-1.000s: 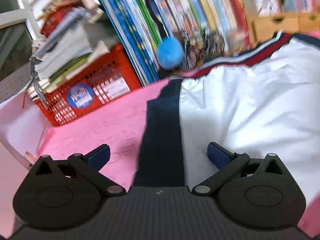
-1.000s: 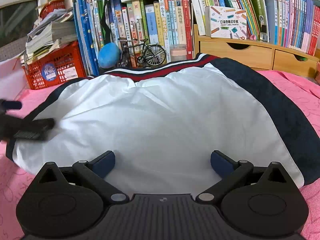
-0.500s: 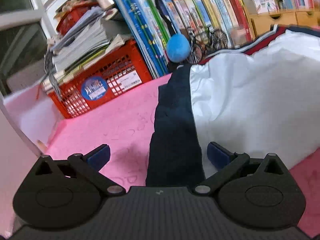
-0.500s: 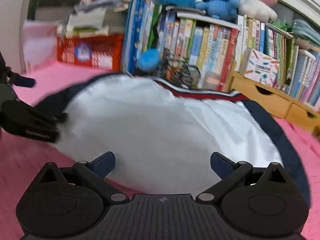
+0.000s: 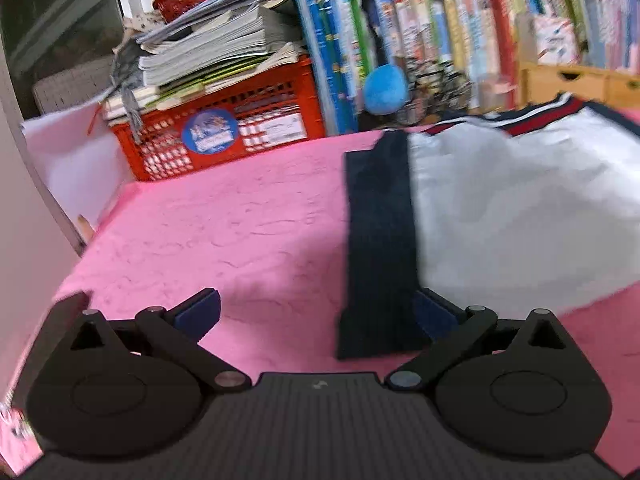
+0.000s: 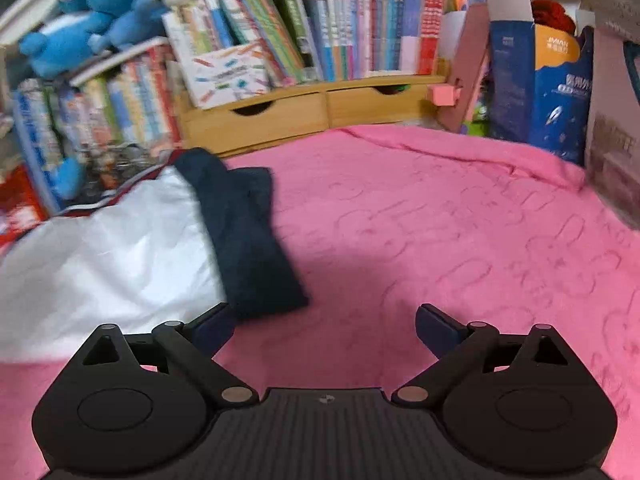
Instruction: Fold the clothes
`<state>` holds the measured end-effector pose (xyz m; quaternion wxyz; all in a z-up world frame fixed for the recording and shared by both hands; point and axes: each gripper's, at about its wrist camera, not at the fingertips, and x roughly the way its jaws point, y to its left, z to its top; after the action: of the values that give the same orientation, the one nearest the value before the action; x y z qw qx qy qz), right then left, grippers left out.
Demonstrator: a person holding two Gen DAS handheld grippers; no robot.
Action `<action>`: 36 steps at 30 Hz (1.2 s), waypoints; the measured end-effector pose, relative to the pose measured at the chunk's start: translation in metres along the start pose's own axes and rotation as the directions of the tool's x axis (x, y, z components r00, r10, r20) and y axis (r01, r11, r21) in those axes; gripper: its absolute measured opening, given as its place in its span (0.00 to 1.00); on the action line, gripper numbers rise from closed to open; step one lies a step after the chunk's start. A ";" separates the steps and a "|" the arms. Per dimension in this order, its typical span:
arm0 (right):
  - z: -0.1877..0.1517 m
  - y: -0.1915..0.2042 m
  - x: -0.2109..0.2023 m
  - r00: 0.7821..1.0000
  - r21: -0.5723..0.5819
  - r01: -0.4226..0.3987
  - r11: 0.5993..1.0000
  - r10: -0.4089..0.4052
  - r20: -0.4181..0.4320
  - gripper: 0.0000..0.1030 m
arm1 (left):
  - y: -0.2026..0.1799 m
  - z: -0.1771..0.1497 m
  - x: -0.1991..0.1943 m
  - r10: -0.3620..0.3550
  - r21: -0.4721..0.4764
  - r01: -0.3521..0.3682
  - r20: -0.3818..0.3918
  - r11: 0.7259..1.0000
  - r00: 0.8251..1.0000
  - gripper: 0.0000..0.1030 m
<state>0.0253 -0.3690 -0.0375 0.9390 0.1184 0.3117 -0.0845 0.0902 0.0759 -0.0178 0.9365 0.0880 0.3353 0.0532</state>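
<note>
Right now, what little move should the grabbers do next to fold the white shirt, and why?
Probably ease the left gripper forward and shut its fingers on the dark left sleeve. Both grippers are open and hold nothing, the white shirt lies flat on the pink blanket, and that sleeve's end already sits by the left gripper's right finger.

Spread left hand-held gripper (image 5: 316, 312) over navy-trimmed white garment (image 5: 500, 216)

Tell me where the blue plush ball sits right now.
In the left wrist view, the blue plush ball sits upper centre against the upright books, right of the red crate.
</note>
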 end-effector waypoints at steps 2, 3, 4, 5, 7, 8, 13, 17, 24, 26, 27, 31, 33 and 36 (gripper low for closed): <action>-0.009 0.007 -0.013 0.996 0.032 -0.083 0.996 0.084 -0.010 0.97 | -0.002 0.002 -0.013 -0.043 -0.031 0.041 -0.055 0.999 0.998 1.00; -0.013 0.011 -0.020 0.992 0.049 -0.126 0.991 0.127 -0.016 0.98 | -0.004 0.002 -0.017 -0.062 -0.045 0.058 -0.081 0.997 0.995 1.00; -0.016 0.015 -0.025 0.986 0.062 -0.160 0.985 0.162 -0.028 0.98 | -0.006 0.002 -0.021 -0.076 -0.049 0.071 -0.101 0.996 0.992 1.00; -0.019 0.019 -0.029 0.981 0.072 -0.187 0.980 0.190 -0.044 0.98 | -0.008 0.001 -0.025 -0.087 -0.048 0.082 -0.119 0.995 0.989 1.00; -0.021 0.028 -0.037 0.970 0.082 -0.226 0.971 0.232 -0.070 0.98 | -0.015 -0.002 -0.031 -0.079 -0.029 0.075 -0.136 0.997 0.988 1.00; -0.022 0.031 -0.040 0.965 0.083 -0.242 0.967 0.249 -0.078 0.98 | -0.018 -0.003 -0.035 -0.069 -0.014 0.068 -0.136 0.998 0.988 1.00; -0.020 0.047 -0.058 0.958 0.023 -0.269 0.963 0.270 -0.094 1.00 | -0.031 -0.010 -0.049 -0.063 0.028 0.067 -0.130 0.997 0.989 1.00; -0.022 0.052 -0.068 0.964 -0.012 -0.252 0.968 0.250 -0.091 1.00 | -0.035 -0.013 -0.053 -0.091 0.026 0.096 -0.138 0.995 0.986 1.00; -0.023 0.057 -0.075 0.963 -0.038 -0.258 0.965 0.254 -0.089 1.00 | -0.037 -0.017 -0.056 -0.125 0.006 0.127 -0.145 0.992 0.982 1.00; -0.022 0.058 -0.077 0.963 -0.043 -0.261 0.964 0.257 -0.085 1.00 | -0.037 -0.016 -0.058 -0.126 0.005 0.128 -0.141 0.992 0.982 1.00; -0.022 0.059 -0.078 0.962 -0.045 -0.263 0.964 0.259 -0.083 1.00 | -0.038 -0.016 -0.059 -0.127 0.004 0.129 -0.139 0.992 0.982 1.00; -0.021 0.061 -0.079 0.961 -0.055 -0.270 0.961 0.265 -0.086 1.00 | -0.039 -0.016 -0.061 -0.133 0.003 0.135 -0.133 0.991 0.982 1.00; -0.022 0.062 -0.079 0.961 -0.061 -0.270 0.961 0.264 -0.088 1.00 | -0.040 -0.016 -0.061 -0.135 0.006 0.137 -0.133 0.991 0.982 1.00; -0.022 0.062 -0.079 0.961 -0.064 -0.267 0.962 0.261 -0.089 1.00 | -0.041 -0.016 -0.060 -0.138 0.008 0.140 -0.136 0.990 0.981 1.00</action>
<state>-0.0351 -0.2971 0.0034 0.9324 0.1268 0.3333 0.0582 0.0357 0.0280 -0.0013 0.9122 0.0687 0.4039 -0.0095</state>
